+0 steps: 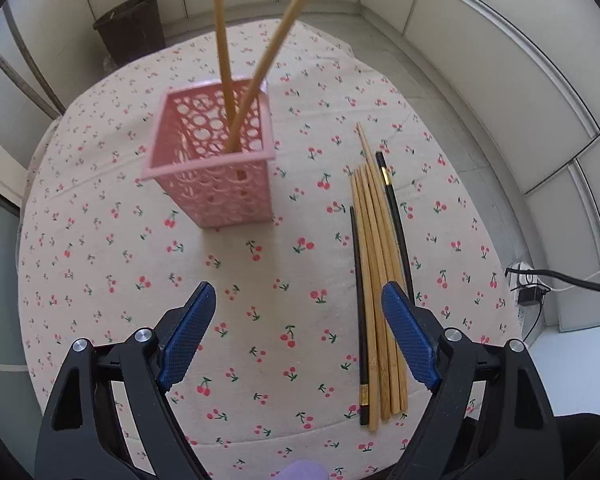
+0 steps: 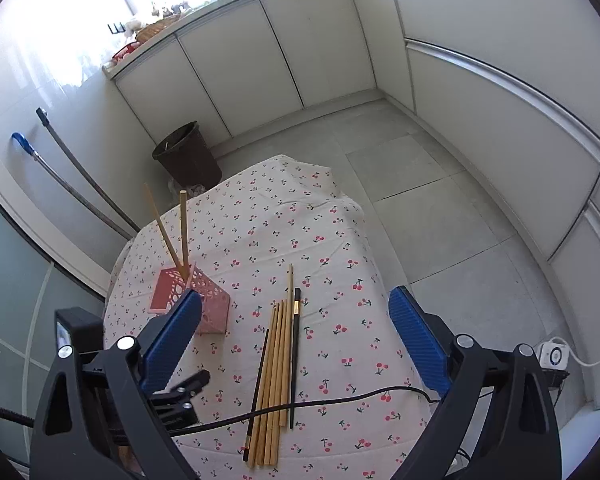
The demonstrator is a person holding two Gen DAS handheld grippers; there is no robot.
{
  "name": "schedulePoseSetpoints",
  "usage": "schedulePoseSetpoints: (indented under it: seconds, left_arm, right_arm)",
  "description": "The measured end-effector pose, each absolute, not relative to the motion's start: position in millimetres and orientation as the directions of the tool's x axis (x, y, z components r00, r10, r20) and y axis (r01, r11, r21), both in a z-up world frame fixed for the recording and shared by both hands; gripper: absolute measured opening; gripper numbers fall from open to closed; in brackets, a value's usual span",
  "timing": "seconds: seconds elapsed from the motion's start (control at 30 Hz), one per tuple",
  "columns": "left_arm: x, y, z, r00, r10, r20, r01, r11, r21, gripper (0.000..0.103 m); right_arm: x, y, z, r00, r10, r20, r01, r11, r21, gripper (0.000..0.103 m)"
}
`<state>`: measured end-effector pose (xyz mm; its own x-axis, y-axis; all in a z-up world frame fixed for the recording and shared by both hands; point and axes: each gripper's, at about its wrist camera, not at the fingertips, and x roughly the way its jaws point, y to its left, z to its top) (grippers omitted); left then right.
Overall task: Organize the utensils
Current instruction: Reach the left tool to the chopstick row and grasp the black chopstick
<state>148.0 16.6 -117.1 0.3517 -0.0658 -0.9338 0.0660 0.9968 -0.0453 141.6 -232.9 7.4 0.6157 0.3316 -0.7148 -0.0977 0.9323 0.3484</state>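
A pink perforated holder [image 1: 216, 160] stands on the cherry-print tablecloth [image 1: 260, 320] with two wooden chopsticks [image 1: 224, 60] upright in it. A bundle of several wooden chopsticks [image 1: 376, 280] and two black chopsticks [image 1: 359, 300] lies flat to the holder's right. My left gripper [image 1: 298, 304] is open and empty, hovering above the cloth, its right finger over the bundle's near end. My right gripper [image 2: 296, 308] is open and empty, higher up, looking down on the holder [image 2: 204, 300] and the bundle [image 2: 278, 368]. Part of the left gripper [image 2: 180, 396] shows low in the right wrist view.
A dark waste bin [image 2: 188, 156] stands on the floor past the table's far edge. Mop handles [image 2: 80, 176] lean on the left wall. A black cable [image 2: 340, 398] crosses over the bundle's near end. A power strip [image 2: 554, 356] lies on the floor at right. White cabinets line the room.
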Motion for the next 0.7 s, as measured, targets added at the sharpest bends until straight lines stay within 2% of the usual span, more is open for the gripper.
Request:
schedulePoseSetpoints:
  seconds: [0.13, 0.2, 0.3, 0.37, 0.7]
  left_arm:
    - [160, 13, -140, 0.279, -0.08, -0.957, 0.02, 0.997, -0.078, 0.076]
    - [165, 8, -147, 0.256, -0.075, -0.964, -0.002, 0.997, -0.078, 0.064]
    - [172, 4, -157, 0.235, -0.066, -0.97, -0.045, 0.996, -0.079, 0.055]
    - [175, 3, -163, 0.223, -0.082, -0.971, -0.069, 0.993, -0.1, 0.053]
    - [186, -17, -171, 0.258, -0.003, -0.966, -0.097, 0.995, -0.029, 0.044]
  right_arm:
    - [146, -239, 3, 0.588, 0.345, -0.732, -0.075, 0.924, 0.375, 0.092]
    - [147, -240, 1, 0.578, 0.352, -0.736, -0.071, 0.921, 0.384, 0.092]
    - [148, -242, 1, 0.573, 0.357, -0.738, -0.075, 0.919, 0.386, 0.092]
    - [148, -244, 2, 0.573, 0.361, -0.736, -0.073, 0.917, 0.393, 0.092]
    - [149, -260, 0, 0.563, 0.386, -0.731, -0.036, 0.895, 0.445, 0.092]
